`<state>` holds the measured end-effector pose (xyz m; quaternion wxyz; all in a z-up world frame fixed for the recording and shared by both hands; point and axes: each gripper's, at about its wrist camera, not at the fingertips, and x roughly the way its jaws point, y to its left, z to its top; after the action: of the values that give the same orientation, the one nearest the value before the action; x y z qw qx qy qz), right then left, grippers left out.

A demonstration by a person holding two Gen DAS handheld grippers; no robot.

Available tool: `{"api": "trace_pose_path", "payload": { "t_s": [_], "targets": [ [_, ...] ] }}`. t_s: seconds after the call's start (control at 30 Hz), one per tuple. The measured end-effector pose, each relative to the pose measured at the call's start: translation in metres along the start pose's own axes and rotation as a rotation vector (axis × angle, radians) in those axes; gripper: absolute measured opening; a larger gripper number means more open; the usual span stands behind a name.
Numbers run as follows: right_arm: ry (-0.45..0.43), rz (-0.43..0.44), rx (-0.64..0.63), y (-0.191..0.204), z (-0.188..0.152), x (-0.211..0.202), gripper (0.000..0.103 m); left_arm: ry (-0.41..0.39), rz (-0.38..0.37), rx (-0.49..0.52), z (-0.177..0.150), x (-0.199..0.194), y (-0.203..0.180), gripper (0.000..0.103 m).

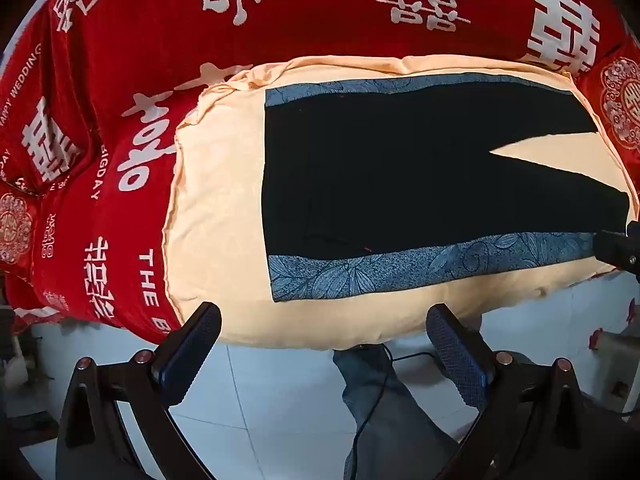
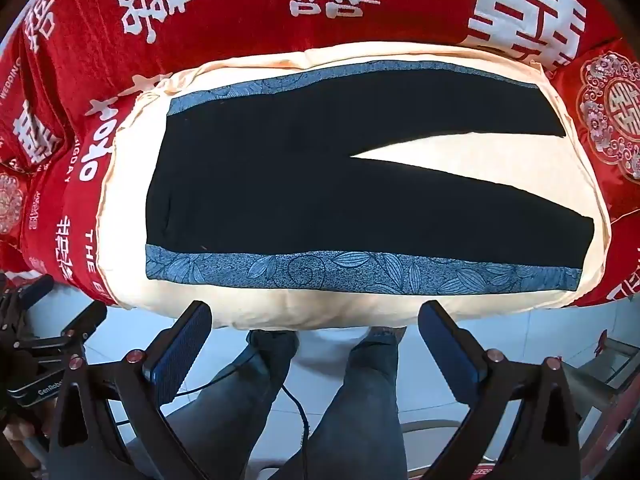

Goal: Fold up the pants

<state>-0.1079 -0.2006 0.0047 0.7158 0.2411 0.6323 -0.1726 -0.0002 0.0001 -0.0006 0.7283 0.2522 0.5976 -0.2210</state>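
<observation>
Honestly, both jaws are wide open and empty; grab the pants (image 2: 320, 184) by the near patterned edge, waistband and hem, and fold far.

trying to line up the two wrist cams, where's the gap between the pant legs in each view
Left wrist view: the wedge-shaped gap sits right of centre, its tip pointing left into the black pants.
Right wrist view: the gap sits just right of centre, tip also pointing left.
Shared landmark: the blue leaf-patterned stripe along the pants' near edge.
</observation>
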Motion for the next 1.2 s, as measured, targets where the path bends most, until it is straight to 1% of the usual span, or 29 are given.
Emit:
{"api": "trace_pose_path", "payload": {
  "t_s": [0.13,0.17,0.2,0.23,0.27,0.3,0.4,0.5,0.57,0.7,0.87,1.2],
  "targets": [
    [0.005,0.027,0.009,0.001,-0.001,0.002,0.103,0.023,-0.042,0.017,-0.001,0.003,-0.001,0.103],
    [0.007,0.03,0.002,0.002,0.0,0.003,0.103,0.049,-0.048,0.022,0.008,0.002,0.003,0.103],
    [0.013,0.036,-0.001,0.004,0.001,0.005,0.103,0.058,-0.044,0.025,0.013,-0.001,0.005,0.103],
    [0.014,0.04,-0.006,0.004,-0.001,0.003,0.103,0.053,-0.039,0.026,0.012,-0.002,0.005,0.103],
    [0.018,0.054,-0.003,0.001,0.0,0.001,0.103,0.053,-0.017,0.028,0.013,-0.003,0.0,0.103],
    [0.018,0.048,-0.004,0.002,-0.002,0.001,0.103,0.047,-0.008,0.025,0.011,-0.004,-0.002,0.103],
    [0.021,0.058,0.003,0.0,-0.003,0.003,0.103,0.038,-0.008,0.027,0.004,-0.005,-0.008,0.103],
    [0.033,0.068,0.005,-0.001,-0.005,0.005,0.103,0.026,-0.002,0.037,0.006,-0.008,-0.01,0.103],
    [0.039,0.052,-0.007,0.001,-0.006,0.005,0.103,0.011,-0.008,0.039,0.007,-0.011,-0.011,0.103],
    [0.032,0.036,-0.028,0.006,-0.004,0.001,0.103,0.007,-0.022,0.054,0.01,-0.015,-0.015,0.103],
    [0.031,0.027,-0.029,0.006,-0.004,-0.001,0.103,-0.006,0.012,0.101,0.012,-0.019,-0.025,0.103],
    [0.021,0.009,-0.013,0.002,-0.005,-0.006,0.103,-0.034,0.026,0.114,0.014,-0.026,-0.028,0.103]
  ]
}}
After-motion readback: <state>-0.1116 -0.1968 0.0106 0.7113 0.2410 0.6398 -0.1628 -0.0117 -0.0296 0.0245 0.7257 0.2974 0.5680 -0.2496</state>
